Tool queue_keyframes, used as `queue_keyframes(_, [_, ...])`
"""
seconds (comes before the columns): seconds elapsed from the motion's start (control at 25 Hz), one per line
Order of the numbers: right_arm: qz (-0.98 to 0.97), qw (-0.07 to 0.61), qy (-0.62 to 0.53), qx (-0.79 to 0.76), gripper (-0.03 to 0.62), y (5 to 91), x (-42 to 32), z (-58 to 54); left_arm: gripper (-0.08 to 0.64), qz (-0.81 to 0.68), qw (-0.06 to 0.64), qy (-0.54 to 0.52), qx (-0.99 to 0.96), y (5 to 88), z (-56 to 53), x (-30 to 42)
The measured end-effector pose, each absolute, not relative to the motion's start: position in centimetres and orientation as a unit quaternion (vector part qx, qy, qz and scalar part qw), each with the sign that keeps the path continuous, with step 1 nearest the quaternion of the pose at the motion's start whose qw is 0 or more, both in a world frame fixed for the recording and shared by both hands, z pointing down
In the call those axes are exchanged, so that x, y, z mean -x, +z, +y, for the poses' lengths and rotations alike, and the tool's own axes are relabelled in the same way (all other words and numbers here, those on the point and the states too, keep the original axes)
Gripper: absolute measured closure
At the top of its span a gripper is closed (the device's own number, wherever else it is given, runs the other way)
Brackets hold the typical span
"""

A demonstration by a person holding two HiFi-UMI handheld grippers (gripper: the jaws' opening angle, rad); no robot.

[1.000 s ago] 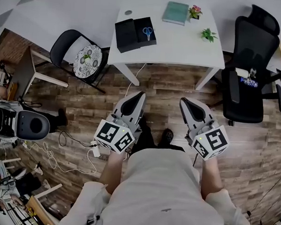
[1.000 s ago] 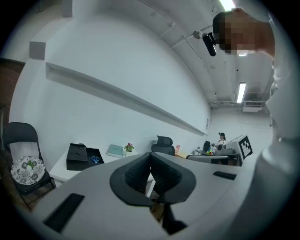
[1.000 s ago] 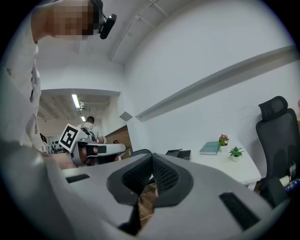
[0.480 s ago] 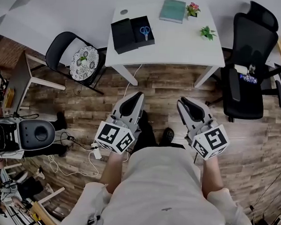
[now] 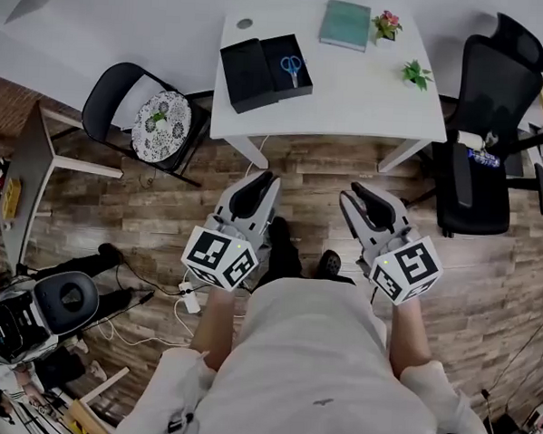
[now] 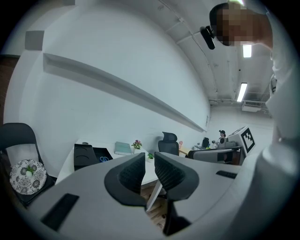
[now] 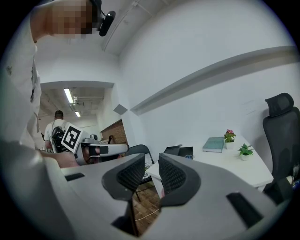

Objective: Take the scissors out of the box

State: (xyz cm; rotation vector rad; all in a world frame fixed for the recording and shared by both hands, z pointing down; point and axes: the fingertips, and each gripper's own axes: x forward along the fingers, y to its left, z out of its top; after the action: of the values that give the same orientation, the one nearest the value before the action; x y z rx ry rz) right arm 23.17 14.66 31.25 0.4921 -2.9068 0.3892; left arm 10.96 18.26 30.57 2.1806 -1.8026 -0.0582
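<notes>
Lying in the open black rectangular box [image 5: 277,85] on the white table [image 5: 369,94] at top centre, the blue-handled scissors [image 5: 291,67] sit untouched. Lower down (over wooden floor [image 5: 163,206]), the grey left gripper [image 5: 270,179] is slightly parted, empty; the right gripper [image 5: 350,194] has just been opening its jaws, nothing between.

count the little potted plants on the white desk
2: a pink-flowered plant beside the teal book at the desk's far edge, and a green plant near its right edge. None looks hidden.
</notes>
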Motion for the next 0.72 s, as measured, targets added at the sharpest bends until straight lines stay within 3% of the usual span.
queue_keyframes(0.72, [-0.963, 0.109, 0.13, -0.207, 0.497, 31.6, -10.2, 9.8, 0.463, -0.596, 0.157, -0.005, -0.787, 31.9, 13.6, 1.2])
